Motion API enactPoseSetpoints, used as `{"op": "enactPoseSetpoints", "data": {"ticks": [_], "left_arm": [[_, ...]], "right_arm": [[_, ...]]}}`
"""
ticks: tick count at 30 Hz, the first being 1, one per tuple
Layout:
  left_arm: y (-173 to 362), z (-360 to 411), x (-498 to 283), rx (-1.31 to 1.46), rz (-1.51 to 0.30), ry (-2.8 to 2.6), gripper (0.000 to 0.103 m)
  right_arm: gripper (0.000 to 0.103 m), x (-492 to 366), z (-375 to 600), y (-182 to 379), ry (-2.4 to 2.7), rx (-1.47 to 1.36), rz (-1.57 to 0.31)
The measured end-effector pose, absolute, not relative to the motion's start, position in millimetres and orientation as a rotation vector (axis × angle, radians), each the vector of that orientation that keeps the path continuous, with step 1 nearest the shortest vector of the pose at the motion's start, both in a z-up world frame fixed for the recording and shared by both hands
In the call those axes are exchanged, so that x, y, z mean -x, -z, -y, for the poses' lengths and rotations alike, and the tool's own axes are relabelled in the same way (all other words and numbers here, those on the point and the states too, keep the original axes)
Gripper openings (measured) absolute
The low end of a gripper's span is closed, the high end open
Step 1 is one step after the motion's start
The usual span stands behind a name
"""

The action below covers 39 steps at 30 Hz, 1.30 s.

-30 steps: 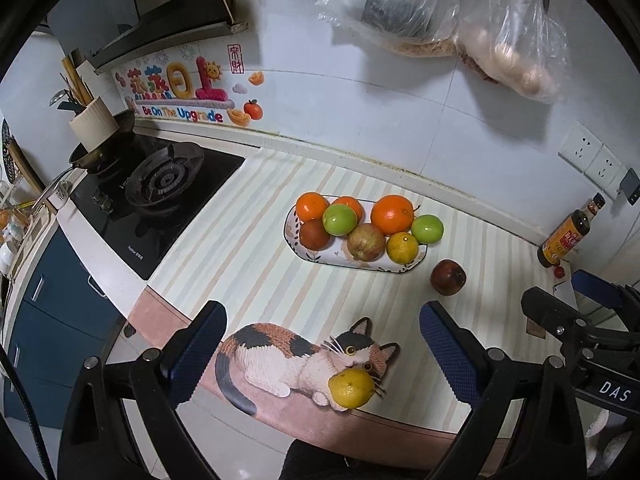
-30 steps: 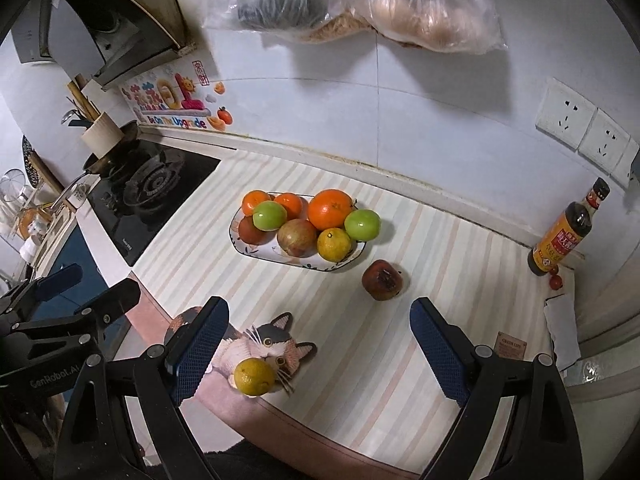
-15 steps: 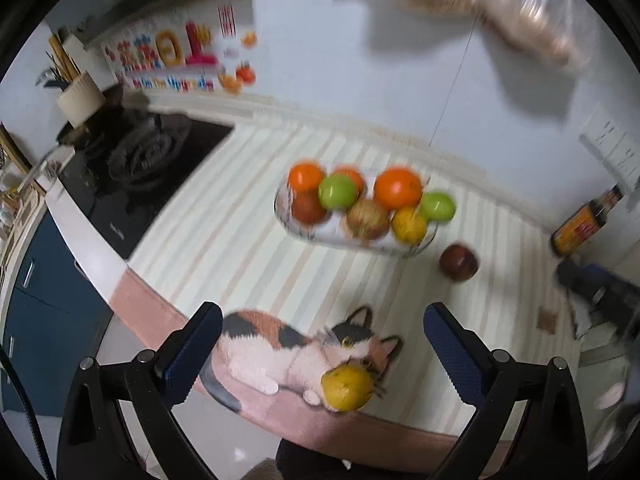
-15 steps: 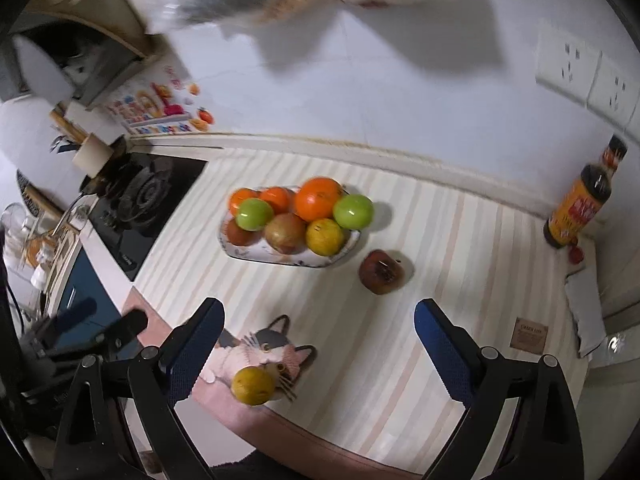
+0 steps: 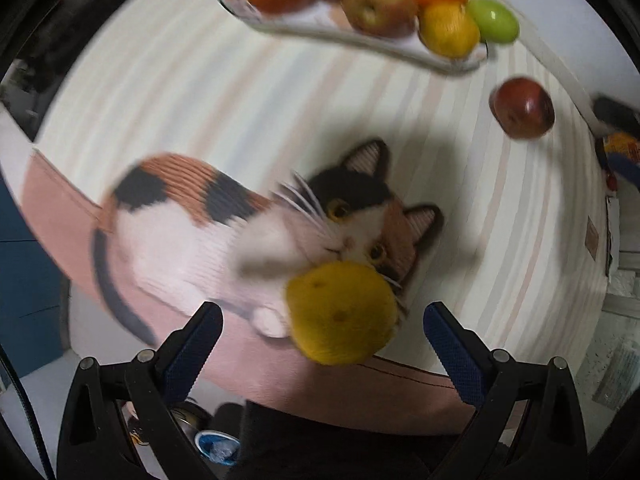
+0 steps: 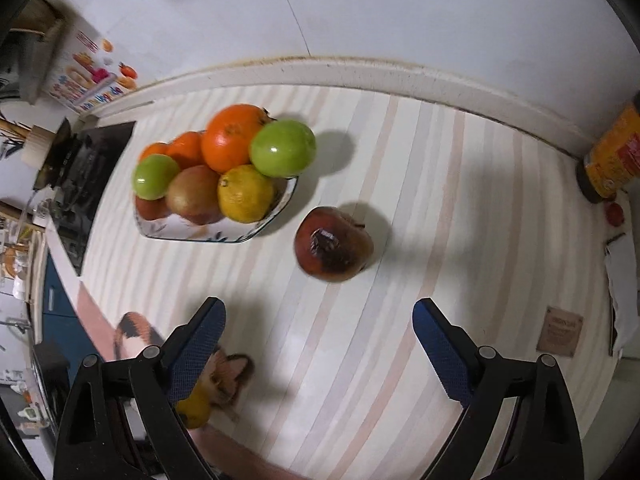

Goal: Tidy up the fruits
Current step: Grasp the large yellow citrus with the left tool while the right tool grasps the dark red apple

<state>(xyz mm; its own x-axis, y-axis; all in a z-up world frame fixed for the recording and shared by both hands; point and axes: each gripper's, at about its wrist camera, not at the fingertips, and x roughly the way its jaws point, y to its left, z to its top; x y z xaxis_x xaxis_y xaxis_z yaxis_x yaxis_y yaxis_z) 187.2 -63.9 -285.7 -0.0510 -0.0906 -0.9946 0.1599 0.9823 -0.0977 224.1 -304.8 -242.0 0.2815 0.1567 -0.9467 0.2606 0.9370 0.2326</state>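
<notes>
A yellow citrus fruit lies on the cat picture of the mat near the counter's front edge; my open left gripper is just above it, fingers on either side, not touching. A dark red pomegranate lies loose on the striped mat, right of the white fruit plate, which holds oranges, green apples and other fruit. My open right gripper hangs in front of the pomegranate, empty. The pomegranate and plate also show in the left wrist view. The yellow fruit peeks behind my right gripper's left finger.
A brown sauce bottle stands at the back right by the wall, a small red cap beside it. A black gas hob lies at the left. The counter's front edge runs close behind the yellow fruit.
Both grippers have moved down and forward. The left one has closed in on the yellow fruit, the right one on the pomegranate. Both stay open.
</notes>
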Motion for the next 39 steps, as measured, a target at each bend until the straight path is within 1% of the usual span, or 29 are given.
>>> {"op": "enactPoseSetpoints", "data": {"ticks": [2, 4, 5, 6, 7, 8, 10, 11, 13, 18, 25, 32, 39], "left_arm": [[296, 71, -186, -0.07, -1.617, 0.218, 0.102], [303, 75, -186, -0.085, -1.621, 0.224, 0.095], [308, 78, -185, -0.092, -1.632, 0.229, 0.084], [312, 80, -184, -0.099, -1.644, 0.231, 0.069], [316, 81, -183, -0.12, -1.654, 0.224, 0.066], [317, 81, -183, -0.123, -1.642, 0.225, 0.065], [316, 80, -182, -0.112, -1.631, 0.229, 0.065], [316, 79, -181, -0.107, -1.63, 0.226, 0.065], [315, 79, -181, -0.115, -1.618, 0.218, 0.065], [311, 66, -193, -0.098, -1.594, 0.18, 0.065], [302, 54, -213, -0.069, -1.555, 0.155, 0.064], [306, 42, -224, -0.065, -1.565, 0.153, 0.065], [308, 58, -224, -0.079, -1.572, 0.164, 0.065]], "right_arm": [[0.096, -237, 304, 257, 0.075, -0.37, -1.311], [0.094, -253, 302, 271, 0.077, -0.363, -1.329], [0.094, -260, 301, 277, 0.077, -0.351, -1.34], [0.093, -267, 299, 285, 0.083, -0.342, -1.352], [0.09, -273, 298, 290, 0.084, -0.335, -1.36], [0.089, -278, 297, 296, 0.084, -0.326, -1.372], [0.078, -286, 295, 305, 0.087, -0.318, -1.386], [0.077, -291, 294, 307, 0.101, -0.298, -1.385], [0.069, -297, 293, 308, 0.107, -0.253, -1.368], [0.068, -294, 283, 308, 0.053, -0.246, -1.407], [0.067, -248, 238, 316, -0.173, -0.414, -1.51], [0.068, -236, 228, 320, -0.186, -0.463, -1.5], [0.068, -245, 226, 315, -0.192, -0.454, -1.499]]}}
